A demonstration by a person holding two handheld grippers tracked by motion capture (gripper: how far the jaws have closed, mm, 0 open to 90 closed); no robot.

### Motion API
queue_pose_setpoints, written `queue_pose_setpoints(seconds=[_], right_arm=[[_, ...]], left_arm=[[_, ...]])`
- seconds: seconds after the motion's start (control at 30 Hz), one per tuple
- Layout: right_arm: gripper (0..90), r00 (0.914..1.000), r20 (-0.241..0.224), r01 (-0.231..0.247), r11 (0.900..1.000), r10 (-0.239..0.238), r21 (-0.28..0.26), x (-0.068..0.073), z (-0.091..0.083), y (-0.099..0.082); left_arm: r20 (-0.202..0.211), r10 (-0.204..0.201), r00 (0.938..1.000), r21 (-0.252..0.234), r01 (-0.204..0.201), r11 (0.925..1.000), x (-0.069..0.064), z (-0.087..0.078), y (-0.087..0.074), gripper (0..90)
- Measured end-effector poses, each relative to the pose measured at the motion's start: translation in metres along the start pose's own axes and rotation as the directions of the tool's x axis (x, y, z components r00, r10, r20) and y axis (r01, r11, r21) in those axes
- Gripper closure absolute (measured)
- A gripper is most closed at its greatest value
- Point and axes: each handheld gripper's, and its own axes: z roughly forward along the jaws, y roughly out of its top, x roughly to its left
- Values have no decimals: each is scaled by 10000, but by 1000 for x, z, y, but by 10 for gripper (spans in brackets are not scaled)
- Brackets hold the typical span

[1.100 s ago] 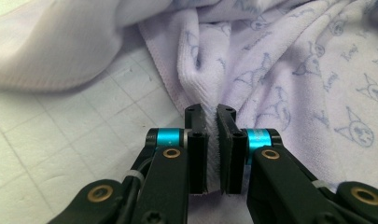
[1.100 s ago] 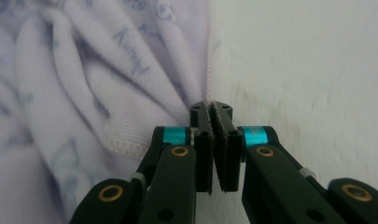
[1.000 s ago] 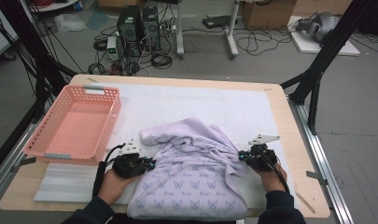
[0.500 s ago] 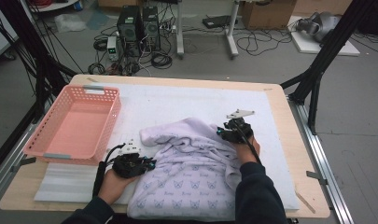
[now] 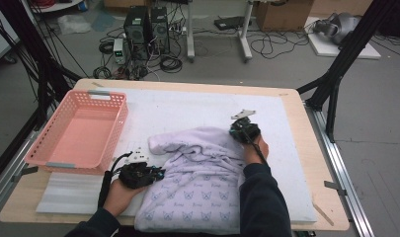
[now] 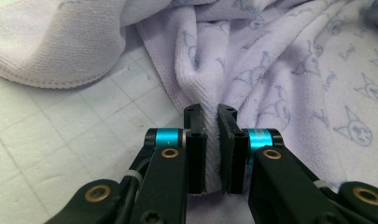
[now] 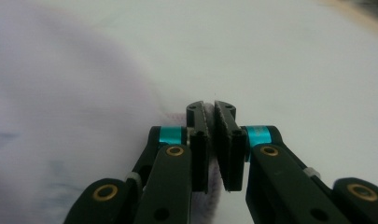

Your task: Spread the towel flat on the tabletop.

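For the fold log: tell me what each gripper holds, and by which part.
Both hold the towel: the left gripper pinches a fold at its left edge, the right gripper a bit of hem at its far right corner.

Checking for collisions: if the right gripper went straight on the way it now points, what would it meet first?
Probably nothing soon: the right gripper, shut on the towel, points across the bare white mat; depth is unclear.

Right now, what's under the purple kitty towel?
The lilac towel lies on a white padded mat, which shows all around it. Whatever else might be beneath its bunched folds is covered, so I can't tell.
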Motion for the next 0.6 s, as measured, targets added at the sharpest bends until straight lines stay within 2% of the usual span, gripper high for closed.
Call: queue_pose_setpoints(seconds=[0.03,0.1,0.17,0.2,0.23,0.3,0.33,0.4,0.47,0.5,0.6], right_arm=[[844,9987,461,-235,9997,233,37,-7,-5,-4],[843,9932,1067,-492,9984,459,285,-22,-11,-15],[842,9881,1333,-853,9943,762,635,-32,-16,-26],[833,9876,1208,-1083,9922,1003,611,-37,-18,-31],[815,9878,954,-1287,9903,1234,520,-40,-20,-36],[743,9873,713,-1439,9894,1421,206,-42,-24,-43],[720,9869,542,-1522,9884,1519,16,-43,-26,-45],[696,9866,314,-1594,9868,1603,-289,-44,-33,-48],[681,9854,273,-1663,9843,1681,-592,-45,-39,-49],[678,9857,258,-1643,9835,1667,-760,-46,-42,-50],[668,9843,174,-1730,9791,1758,-1073,-46,-50,-49]], left_arm=[[15,-16,10000,6,16,10000,0,0,0,824],[20,-17,10000,7,17,10000,0,0,0,823],[31,-11,10000,7,11,10000,1,0,0,822],[78,-121,9999,-37,121,9999,1,0,0,815],[61,-234,9997,-80,234,9997,3,0,1,768],[34,-648,9979,-259,649,9976,8,-2,5,592],[17,-929,9957,-558,929,9941,12,-4,8,541],[-141,-1291,9915,-1155,1266,9852,19,-8,17,505],[-351,-1464,9886,-1694,1385,9758,26,-10,28,498],[-531,-1500,9873,-1840,1379,9732,30,-9,34,498],[-910,-1891,9777,-1880,1696,9674,47,2,49,498]])
